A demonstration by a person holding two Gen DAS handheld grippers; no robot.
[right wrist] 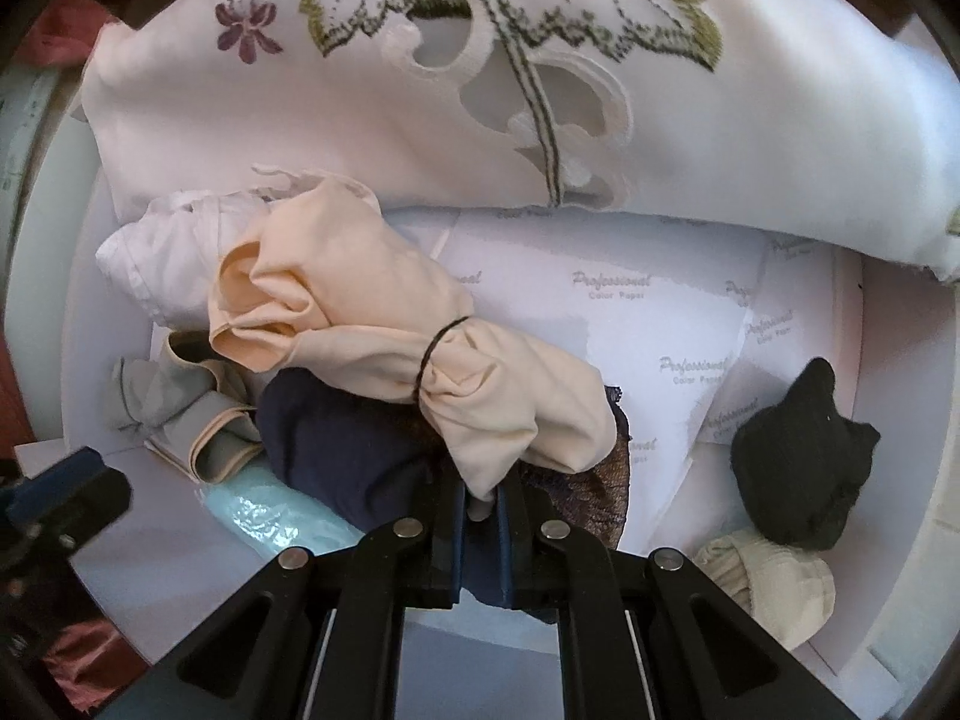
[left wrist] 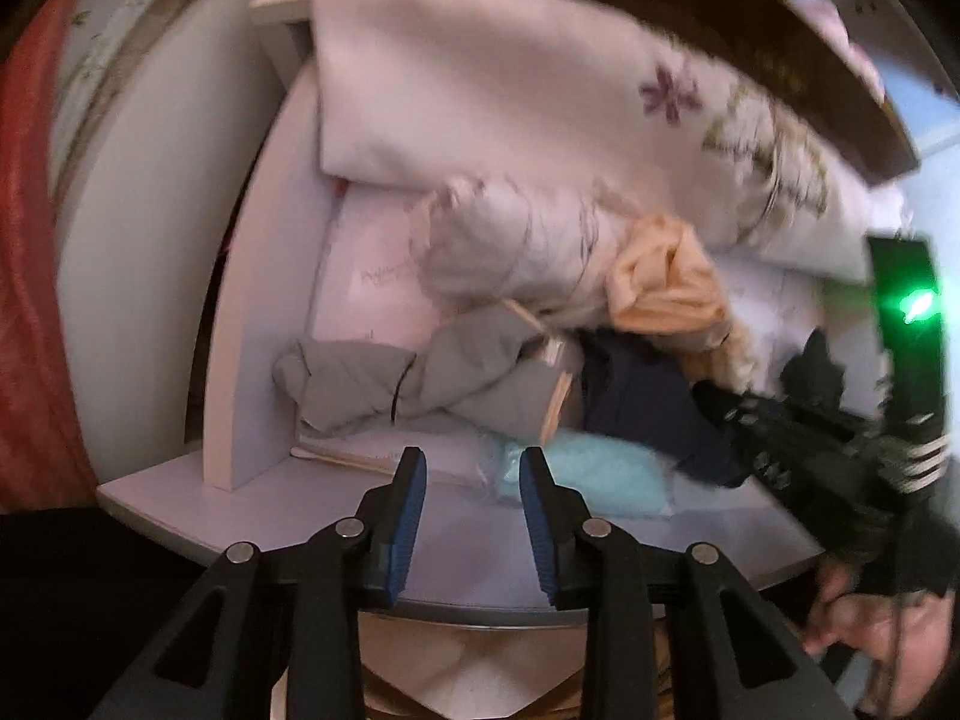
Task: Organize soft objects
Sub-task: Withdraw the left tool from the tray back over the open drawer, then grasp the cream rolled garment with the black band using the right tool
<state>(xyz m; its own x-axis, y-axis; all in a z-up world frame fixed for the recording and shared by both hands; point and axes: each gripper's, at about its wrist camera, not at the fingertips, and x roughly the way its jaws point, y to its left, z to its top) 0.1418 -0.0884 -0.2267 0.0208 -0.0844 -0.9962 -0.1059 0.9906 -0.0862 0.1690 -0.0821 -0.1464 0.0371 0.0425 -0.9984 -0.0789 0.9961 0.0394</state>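
Filling shelf (right wrist: pixel 708 330): embroidered cloth (right wrist: pixel 420 120), rolled garments (right wrist: pixel 372 324).

A white shelf (left wrist: pixel 708 546) with an upright divider panel (left wrist: pixel 240 360) at its left edge; red curtain (left wrist: pixel 36 300) beyond, dim light.

Both grippers point down over the white shelf (left wrist: pixel 600 522). Left gripper (left wrist: pixel 473 465): blue-padded jaws parted, nothing between them, pads clear of everything, tips hanging just above the shelf's front part. Right gripper (right wrist: pixel 482 495): jaws nearly together, pinching the near end of the peach cloth bundle (right wrist: pixel 372 324) that lies on the shelf; a bit of the fabric shows between the pads. From the left wrist view the right gripper (left wrist: pixel 729 408) reaches in from the shelf's right side, a bare hand (left wrist: pixel 840 606) behind it, blurred.
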